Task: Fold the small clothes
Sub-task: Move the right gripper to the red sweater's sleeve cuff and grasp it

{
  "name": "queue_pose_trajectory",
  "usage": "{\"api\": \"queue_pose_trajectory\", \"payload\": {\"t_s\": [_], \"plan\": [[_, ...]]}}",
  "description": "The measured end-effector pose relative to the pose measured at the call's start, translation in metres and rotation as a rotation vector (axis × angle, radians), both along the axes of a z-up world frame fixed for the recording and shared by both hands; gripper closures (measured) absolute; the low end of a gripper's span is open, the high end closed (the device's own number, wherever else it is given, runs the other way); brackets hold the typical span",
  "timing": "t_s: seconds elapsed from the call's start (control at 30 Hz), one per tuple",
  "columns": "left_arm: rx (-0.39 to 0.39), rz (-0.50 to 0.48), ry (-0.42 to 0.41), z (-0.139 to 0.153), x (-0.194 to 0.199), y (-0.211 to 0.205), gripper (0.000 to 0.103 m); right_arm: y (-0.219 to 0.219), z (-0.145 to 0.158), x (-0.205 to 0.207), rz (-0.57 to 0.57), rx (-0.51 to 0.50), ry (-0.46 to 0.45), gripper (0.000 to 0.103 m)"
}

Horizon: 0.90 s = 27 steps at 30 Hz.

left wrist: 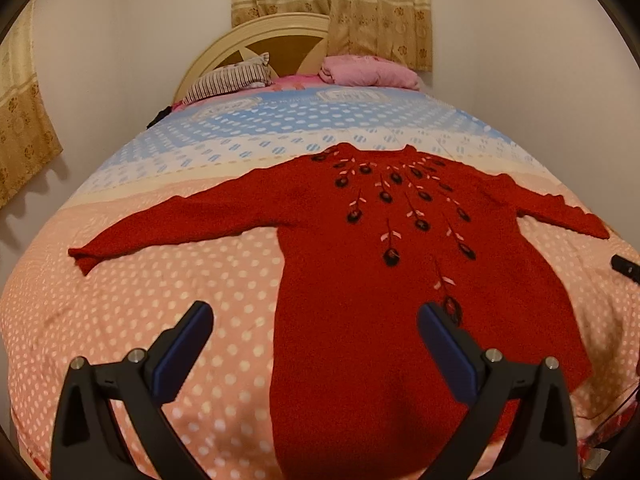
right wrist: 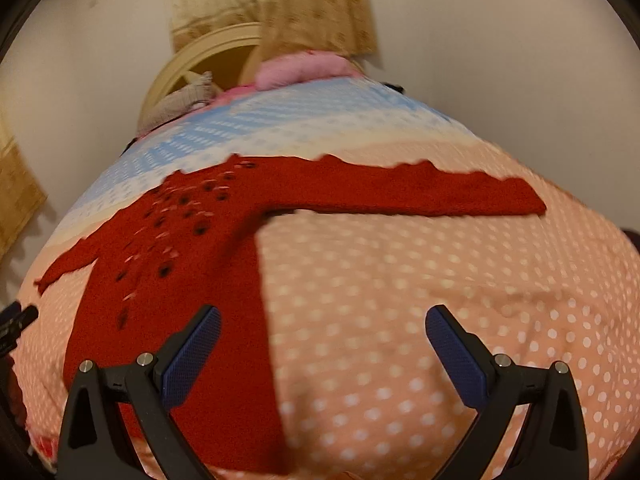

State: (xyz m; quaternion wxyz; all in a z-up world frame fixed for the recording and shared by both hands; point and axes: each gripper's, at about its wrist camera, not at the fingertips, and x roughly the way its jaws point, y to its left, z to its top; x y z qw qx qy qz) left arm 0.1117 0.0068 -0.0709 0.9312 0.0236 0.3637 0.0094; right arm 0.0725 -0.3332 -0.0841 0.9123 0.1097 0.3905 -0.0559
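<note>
A red knitted sweater [left wrist: 360, 280] with dark embroidered flowers on the chest lies flat and face up on the bed, both sleeves spread out sideways. My left gripper [left wrist: 316, 332] hovers open above its lower left hem, holding nothing. In the right wrist view the sweater [right wrist: 192, 264] fills the left half, its right sleeve [right wrist: 420, 196] stretching across the bed. My right gripper [right wrist: 323, 338] is open over the bedspread to the right of the sweater's body, empty. The right wrist view is blurred.
The bedspread [left wrist: 140, 320] is pink with white dots, turning blue toward the headboard [left wrist: 256, 36]. A striped pillow [left wrist: 232, 80] and a pink pillow [left wrist: 368, 70] lie at the head. Curtains [left wrist: 340, 4] hang behind. The other gripper's dark tip [left wrist: 626, 266] shows at the right edge.
</note>
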Motion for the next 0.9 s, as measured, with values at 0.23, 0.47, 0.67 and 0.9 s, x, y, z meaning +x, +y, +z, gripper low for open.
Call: {"api": "queue_pose_trajectory", "payload": {"t_s": [0.23,0.47,0.67,0.9], "plan": [[0.001,0.035,0.005,-0.014,0.029,0.002,0.0,-0.064,-0.018,0.023,-0.11,0.065,0.039,0.001],[0.004,0.09,0.005,-0.024,0.053,0.003,0.0,-0.141,-0.027,0.037,-0.237,0.191,0.056,0.022],[-0.028,0.08,0.022,-0.027,0.066,-0.001,0.0,-0.204,-0.031,0.047,-0.344,0.335,0.044,0.036],[-0.002,0.057,0.023,-0.03,0.07,-0.015,0.0,-0.261,-0.048,0.059,-0.463,0.436,0.04,0.045]]}}
